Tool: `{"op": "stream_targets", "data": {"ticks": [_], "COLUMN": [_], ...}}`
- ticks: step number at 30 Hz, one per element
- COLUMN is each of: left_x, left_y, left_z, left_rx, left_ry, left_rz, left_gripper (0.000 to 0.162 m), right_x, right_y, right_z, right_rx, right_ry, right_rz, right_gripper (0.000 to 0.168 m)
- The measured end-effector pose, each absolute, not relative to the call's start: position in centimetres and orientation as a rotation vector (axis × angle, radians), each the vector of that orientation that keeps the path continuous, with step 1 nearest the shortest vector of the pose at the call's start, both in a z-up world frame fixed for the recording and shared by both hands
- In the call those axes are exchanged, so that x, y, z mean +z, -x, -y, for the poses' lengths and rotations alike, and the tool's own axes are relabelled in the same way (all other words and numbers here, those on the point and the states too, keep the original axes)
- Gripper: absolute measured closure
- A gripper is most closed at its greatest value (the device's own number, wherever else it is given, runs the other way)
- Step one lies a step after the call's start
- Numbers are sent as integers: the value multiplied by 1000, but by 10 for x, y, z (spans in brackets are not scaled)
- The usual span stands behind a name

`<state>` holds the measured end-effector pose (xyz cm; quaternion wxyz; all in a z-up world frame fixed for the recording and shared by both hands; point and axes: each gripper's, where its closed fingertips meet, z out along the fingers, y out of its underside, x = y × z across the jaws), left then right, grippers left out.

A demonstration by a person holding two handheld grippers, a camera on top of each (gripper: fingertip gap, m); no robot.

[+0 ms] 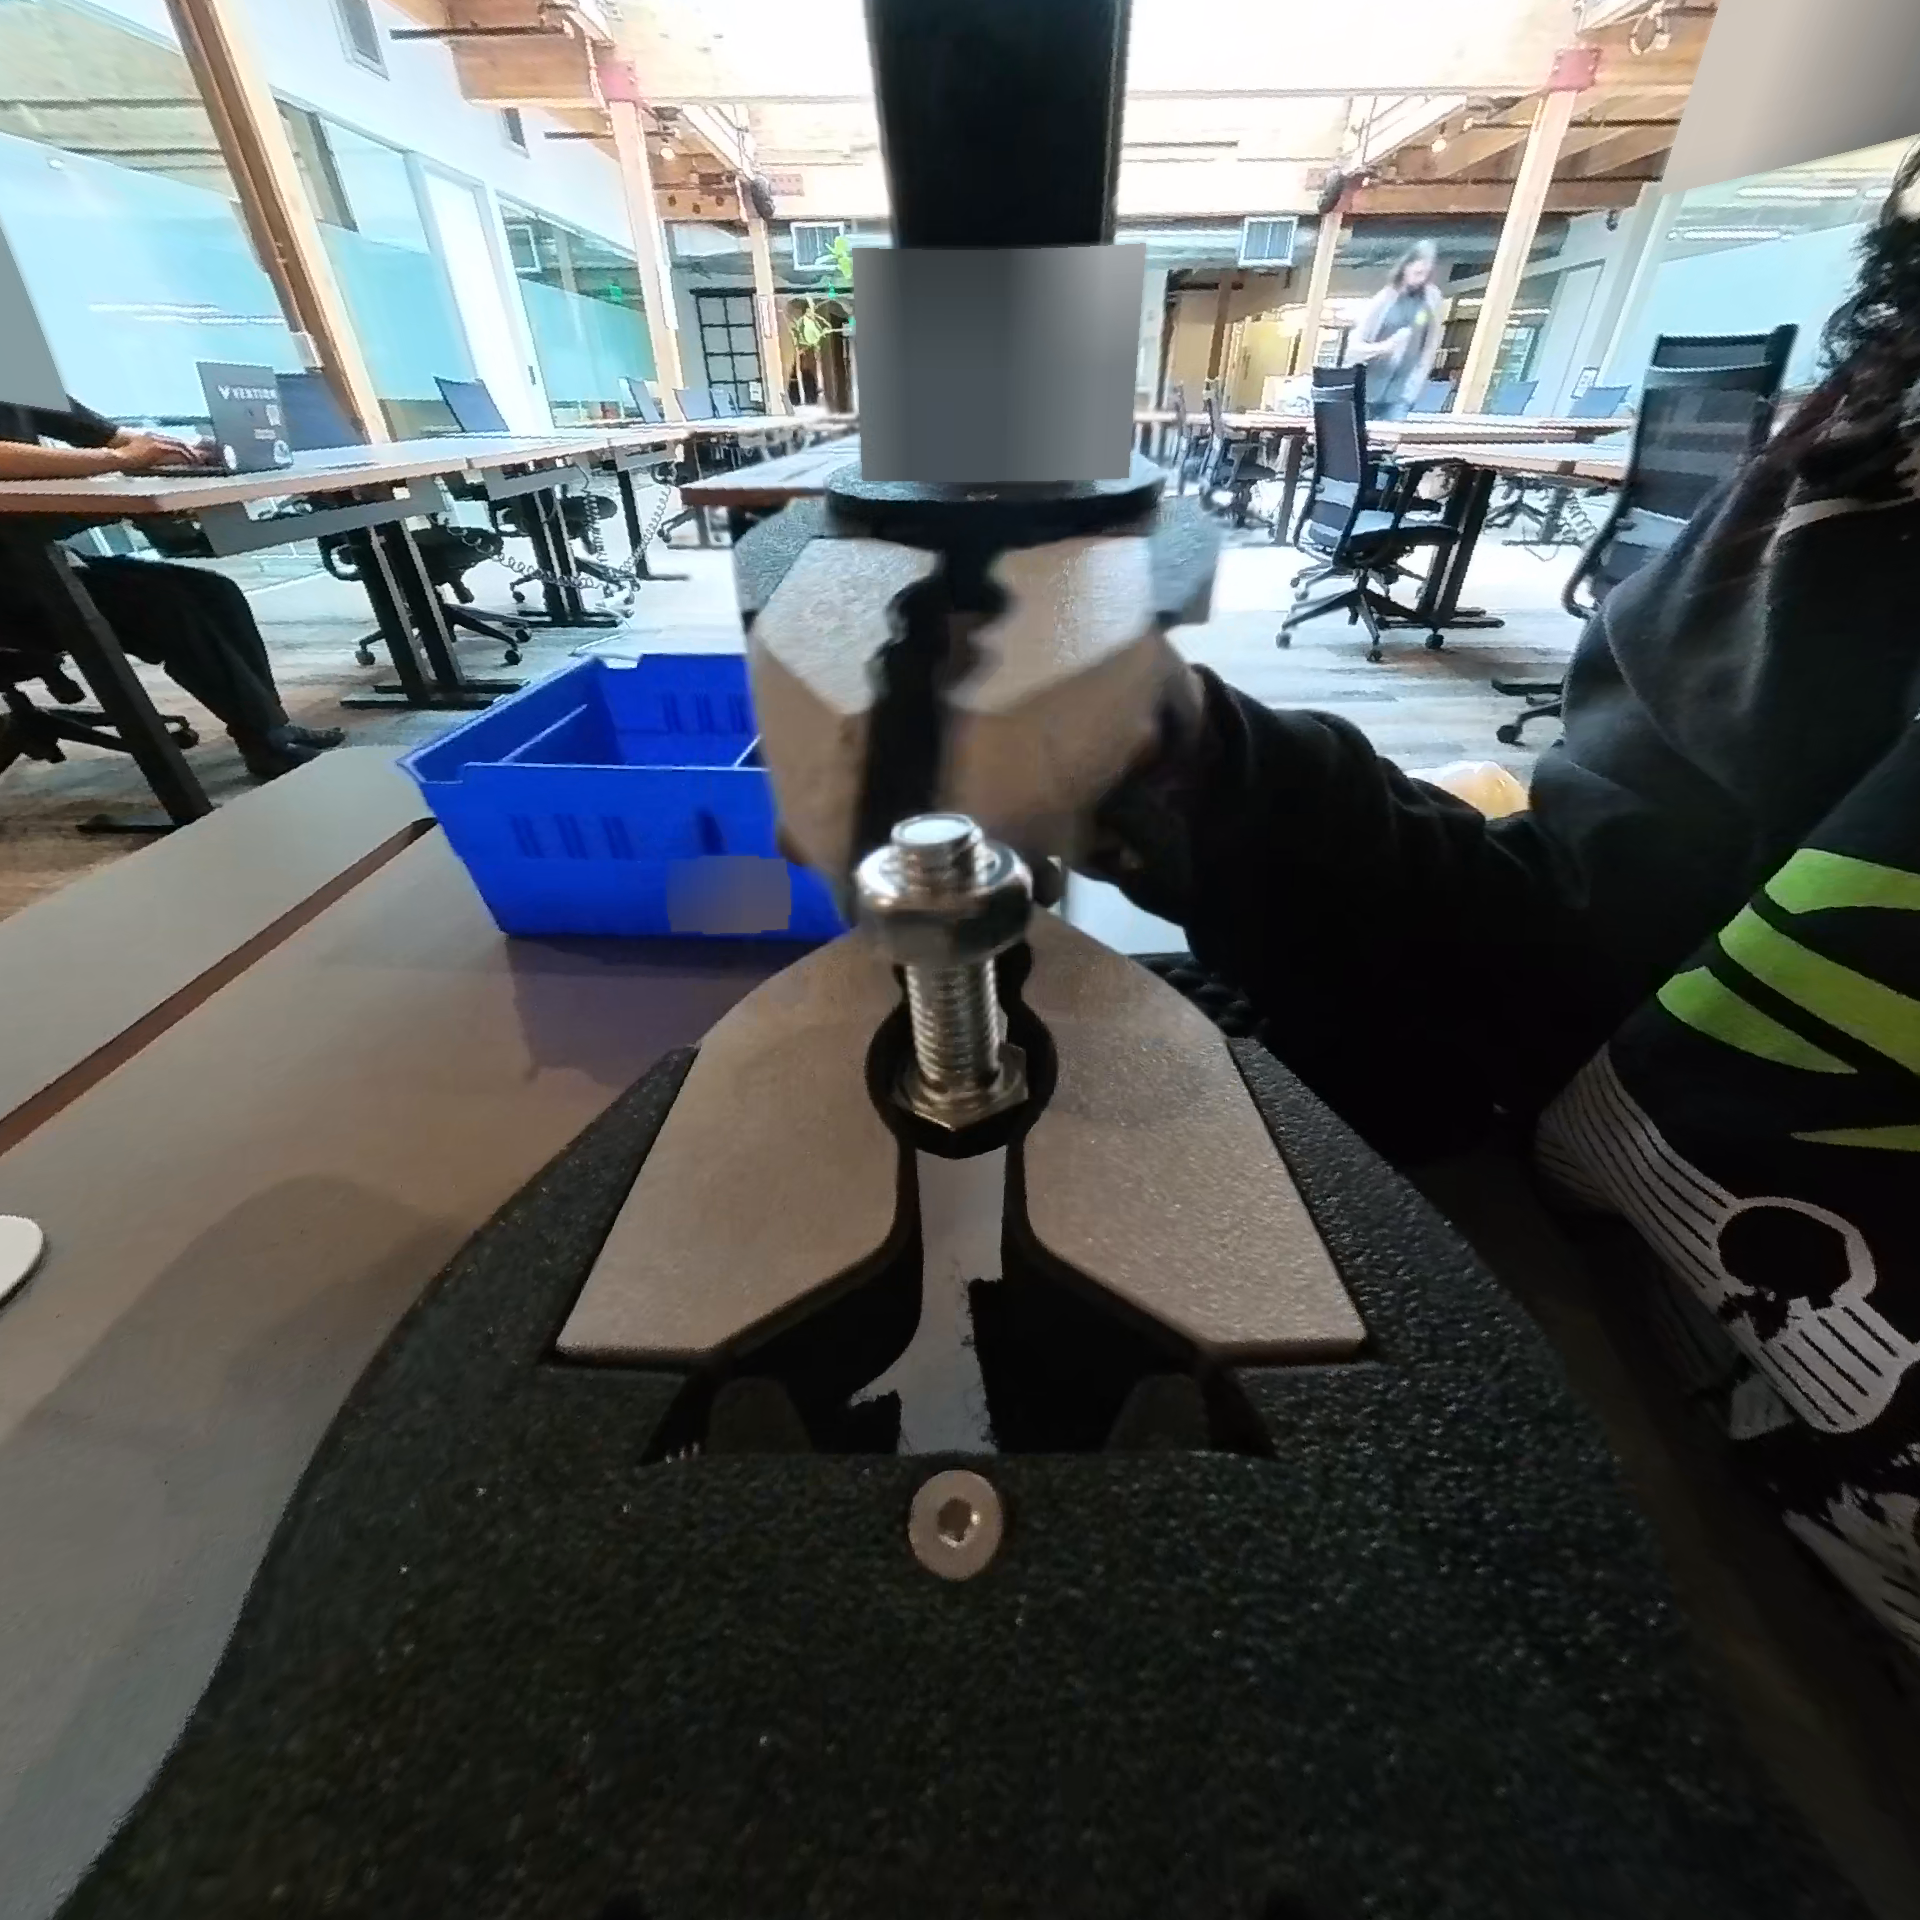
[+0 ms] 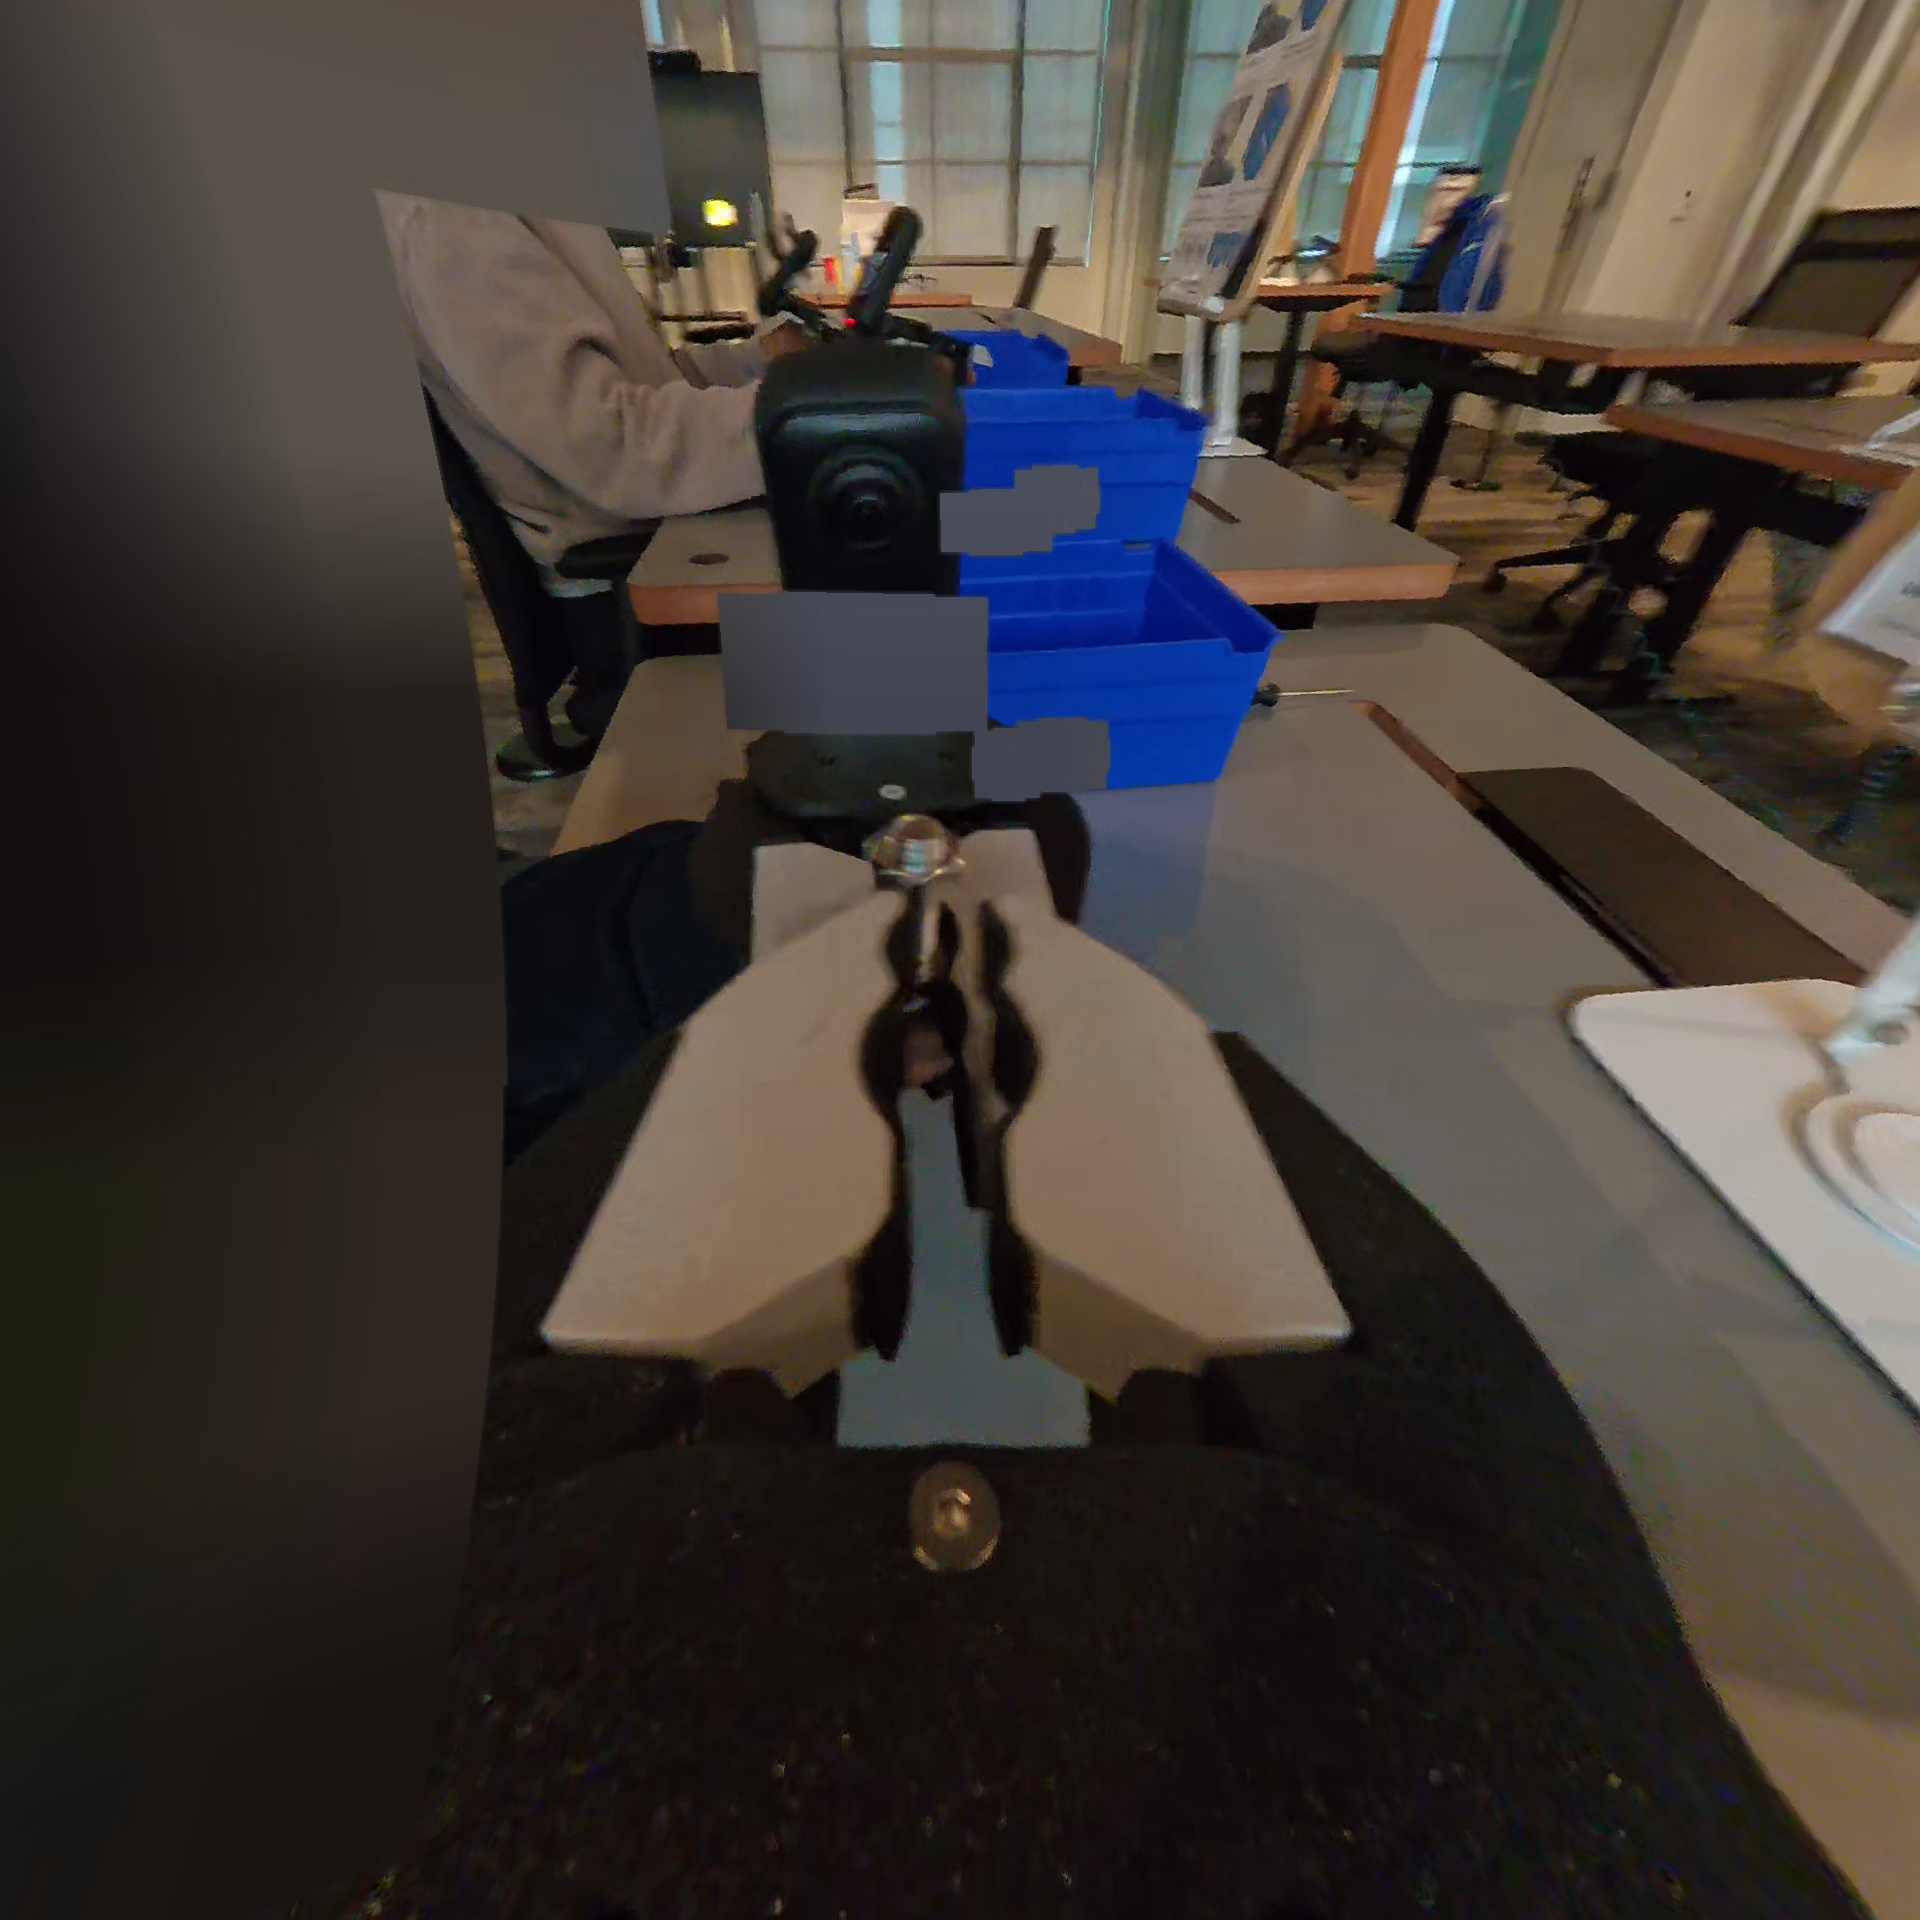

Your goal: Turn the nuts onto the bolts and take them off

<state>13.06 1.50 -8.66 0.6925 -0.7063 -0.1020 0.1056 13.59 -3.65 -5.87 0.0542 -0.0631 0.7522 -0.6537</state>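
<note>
Above table (image 1: pixel 260 1039), left tongs (image 1: pixel 961 1049) grip bolt (image 1: pixel 951 1023).

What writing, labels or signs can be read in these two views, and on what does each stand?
Dark laptop lid, far left desk: white lettering, not transcribed.
Poster on easel: print too blurred to read.
Blue bin: label spot masked over.
Bolt and nut: no markings visible.
</note>
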Motion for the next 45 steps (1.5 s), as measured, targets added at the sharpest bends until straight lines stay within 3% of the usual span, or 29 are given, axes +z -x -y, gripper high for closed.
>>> {"op": "stream_targets", "data": {"ticks": [1, 5, 10, 13, 19, 23, 27, 30, 32, 42, 44, 45], "left_x": [-85, -86, -89, -90, -90, -86, -89, -90, -90, -90, -88, -87], "left_y": [-131, -132, -132, -132, -132, -132, -133, -132, -132, -132, -133, -133], "left_z": [-14, -15, -18, -19, -18, -14, -17, -18, -18, -17, -16, -16], "left_rx": [237, 237, 231, 234, 234, 234, 229, 231, 231, 227, 230, 231], "left_ry": [1572, 1579, 1590, 1598, 1596, 1576, 1589, 1595, 1598, 1596, 1587, 1586], "left_rz": [223, 221, 218, 218, 216, 217, 214, 214, 216, 216, 210, 208], "left_gripper": [150, 150, 153, 153, 148, 150, 150, 153, 153, 149, 150, 150], "right_x": [-56, -50, -57, -58, -57, -53, -48, -57, -60, -55, -54, -51], "right_y": [-128, -127, -143, -144, -141, -123, -130, -138, -142, -139, -128, -124], "right_z": [33, 27, 41, 48, 44, 27, 27, 38, 44, 38, 28, 24], "right_rx": [-2031, -2058, -1995, -1995, -1992, -2060, -2069, -2000, -1984, -2003, -2047, -2074], "right_ry": [157, 151, 229, 206, 193, 143, 176, 202, 203, 209, 178, 163], "right_rz": [-2305, -2256, -2264, -2254, -2241, -2278, -2217, -2263, -2264, -2244, -2288, -2281], "right_gripper": [168, 168, 130, 128, 142, 168, 160, 131, 126, 146, 168, 168]}}
